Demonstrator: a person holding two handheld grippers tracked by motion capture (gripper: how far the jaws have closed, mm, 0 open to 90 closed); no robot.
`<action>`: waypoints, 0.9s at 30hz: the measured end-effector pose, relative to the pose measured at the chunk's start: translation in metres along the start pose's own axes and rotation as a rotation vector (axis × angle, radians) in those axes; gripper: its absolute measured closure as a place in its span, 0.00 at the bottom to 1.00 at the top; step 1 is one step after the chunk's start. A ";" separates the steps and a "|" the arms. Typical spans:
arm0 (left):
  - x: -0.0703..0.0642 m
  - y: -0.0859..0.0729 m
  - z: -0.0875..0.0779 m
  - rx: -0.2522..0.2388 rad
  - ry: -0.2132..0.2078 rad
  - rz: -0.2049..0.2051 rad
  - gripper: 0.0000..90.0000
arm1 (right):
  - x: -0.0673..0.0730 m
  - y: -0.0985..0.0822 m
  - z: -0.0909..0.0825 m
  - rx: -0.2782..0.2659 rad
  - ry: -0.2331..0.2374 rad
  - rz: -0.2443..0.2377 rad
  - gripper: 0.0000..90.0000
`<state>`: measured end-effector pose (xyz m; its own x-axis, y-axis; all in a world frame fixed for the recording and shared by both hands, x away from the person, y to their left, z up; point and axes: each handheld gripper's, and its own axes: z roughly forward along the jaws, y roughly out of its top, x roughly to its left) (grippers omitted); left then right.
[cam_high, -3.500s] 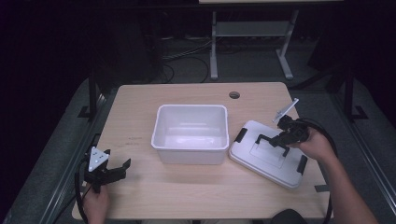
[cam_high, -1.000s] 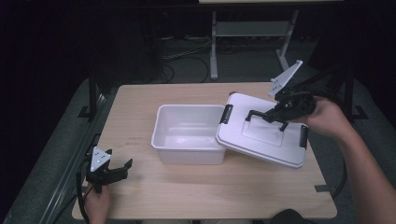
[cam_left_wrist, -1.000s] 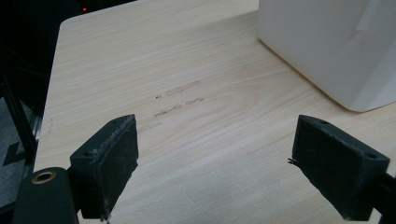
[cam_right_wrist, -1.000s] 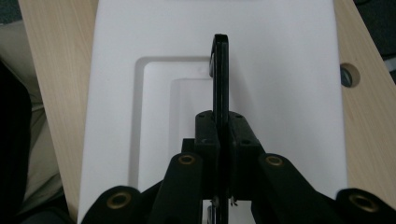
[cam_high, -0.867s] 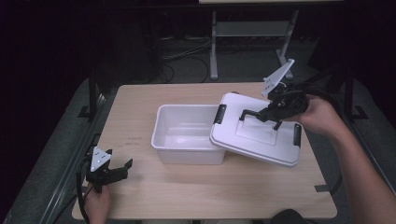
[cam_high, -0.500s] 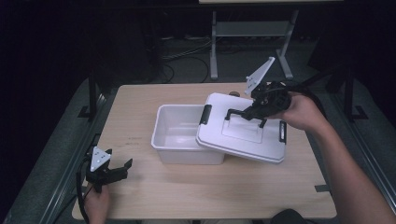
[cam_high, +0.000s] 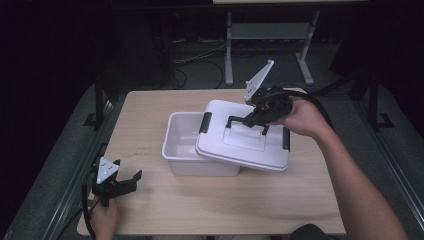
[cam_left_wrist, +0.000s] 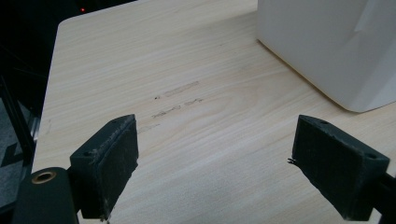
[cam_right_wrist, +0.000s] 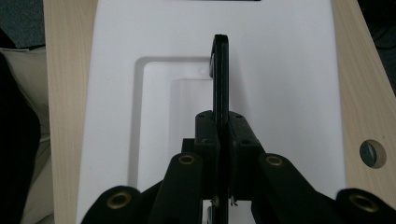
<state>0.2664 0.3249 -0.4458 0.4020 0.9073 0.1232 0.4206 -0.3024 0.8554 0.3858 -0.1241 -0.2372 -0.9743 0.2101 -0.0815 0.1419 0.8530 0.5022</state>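
You are carrying the white rectangular plastic lid (cam_high: 243, 142) by its black carry handle (cam_high: 247, 121), and it hangs tilted over the right half of the open white plastic bin (cam_high: 196, 150), its left edge lowest, just above the bin's cavity. The right gripper (cam_high: 260, 114) has its jaws clamped tight on the thin handle bar (cam_right_wrist: 220, 70), as the right gripper view shows from above.

To seat it well, keep sliding left until the lid's black side latches (cam_high: 205, 123) line up with the bin's short ends, then level the lid before you lower it; set down tilted, one edge would likely catch on the rim. Keep the grip firm, since the handle could pivot and let the lid swing.

Your left gripper (cam_high: 116, 184) rests near the front left corner of the light wooden table (cam_high: 150, 105), jaws spread wide with nothing between the pads (cam_left_wrist: 112, 158), well apart from the bin. You could bring it in to steady the bin.

Compared with a few seconds back, the lid has left the table at the right and travelled over the bin; the left gripper has not shifted.
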 end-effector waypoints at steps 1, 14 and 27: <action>0.000 0.000 0.000 0.003 0.000 0.002 0.15 | 0.000 0.002 0.002 -0.002 0.005 0.002 0.94; 0.001 0.000 -0.001 0.000 0.000 -0.001 0.15 | -0.006 0.031 0.021 0.004 0.037 -0.033 0.94; 0.001 0.000 -0.001 0.000 0.000 0.000 0.15 | -0.012 0.051 0.047 -0.006 0.074 -0.042 0.94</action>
<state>0.2659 0.3263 -0.4449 0.4018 0.9074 0.1229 0.4207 -0.3022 0.8554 0.4127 -0.0612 -0.2509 -0.9897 0.1380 -0.0390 0.0997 0.8575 0.5047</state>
